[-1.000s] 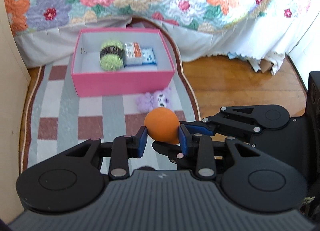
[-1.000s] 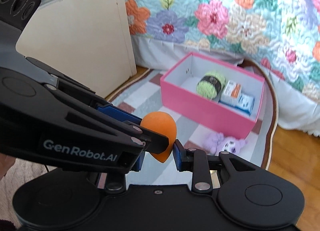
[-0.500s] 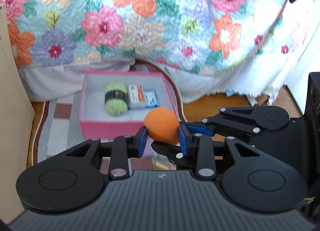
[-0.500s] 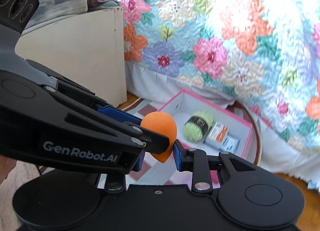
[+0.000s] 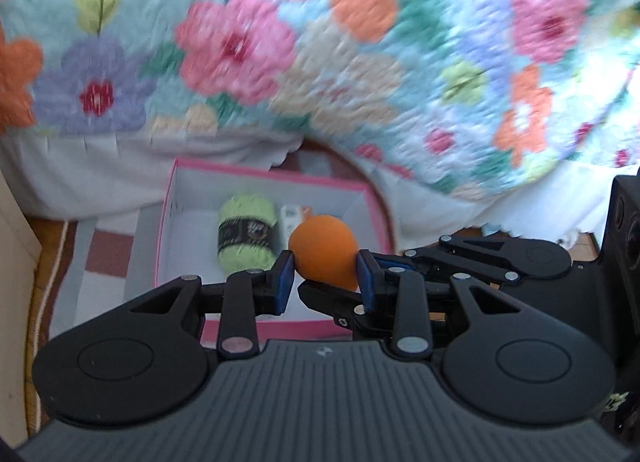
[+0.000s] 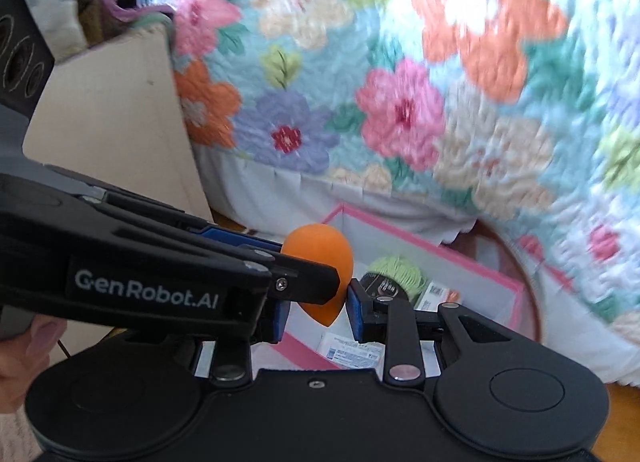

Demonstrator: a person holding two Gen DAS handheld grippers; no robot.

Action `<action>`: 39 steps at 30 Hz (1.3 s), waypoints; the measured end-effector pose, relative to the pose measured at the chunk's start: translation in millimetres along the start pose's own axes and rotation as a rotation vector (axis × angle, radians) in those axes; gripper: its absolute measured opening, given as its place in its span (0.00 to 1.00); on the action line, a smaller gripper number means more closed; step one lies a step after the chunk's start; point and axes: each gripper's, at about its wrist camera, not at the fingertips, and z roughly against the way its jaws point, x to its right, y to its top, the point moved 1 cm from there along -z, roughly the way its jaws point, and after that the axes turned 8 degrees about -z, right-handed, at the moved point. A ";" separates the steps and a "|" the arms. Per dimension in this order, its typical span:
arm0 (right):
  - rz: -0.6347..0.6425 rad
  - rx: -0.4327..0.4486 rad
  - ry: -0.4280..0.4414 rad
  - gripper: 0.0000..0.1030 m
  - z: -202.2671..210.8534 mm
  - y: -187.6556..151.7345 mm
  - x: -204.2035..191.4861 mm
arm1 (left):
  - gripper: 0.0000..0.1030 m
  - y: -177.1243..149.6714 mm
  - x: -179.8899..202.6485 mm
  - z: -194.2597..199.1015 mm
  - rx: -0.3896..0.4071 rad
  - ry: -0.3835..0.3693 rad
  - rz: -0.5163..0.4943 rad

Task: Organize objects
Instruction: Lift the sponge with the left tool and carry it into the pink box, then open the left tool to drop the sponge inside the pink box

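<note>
Viewing from the left wrist first, the orange sponge [image 5: 324, 250] is seen pinched between the blue pads [image 5: 285, 278] of the left gripper [image 5: 325, 280], whose jaws are nearly closed on its rounded end. It is held above the near wall of the pink box [image 5: 280, 326], probably so that it can be dropped in beside what is already stored there. Inside the box, the green yarn [image 5: 246, 234] lies left of the sponge, and a small carton [image 5: 292, 216] is partly hidden behind it. The right gripper [image 5: 404, 274] reaches in from the right of the box and also seems clamped on the sponge.

From the right wrist, the right gripper [image 6: 316, 312] is narrowly closed on the sponge's [image 6: 320, 258] pointed lower end. The sponge is teardrop-shaped, matte and smooth. A two-gripper hold is judged to steady so soft a thing. The box [image 6: 496, 278] lies just beyond it, with the yarn [image 6: 396, 270] inside.
</note>
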 end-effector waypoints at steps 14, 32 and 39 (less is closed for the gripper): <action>-0.134 -0.300 0.154 0.33 -140.6 -27.8 54.7 | 0.32 -28.6 -70.3 -117.0 -0.207 0.046 0.254; -0.273 -0.357 0.117 0.37 -206.2 -30.8 71.0 | 0.32 -29.2 -93.3 -170.4 -0.252 0.138 0.258; -0.295 -0.342 0.125 0.38 -193.4 -35.3 80.3 | 0.32 -37.4 -88.9 -184.3 -0.261 0.185 0.239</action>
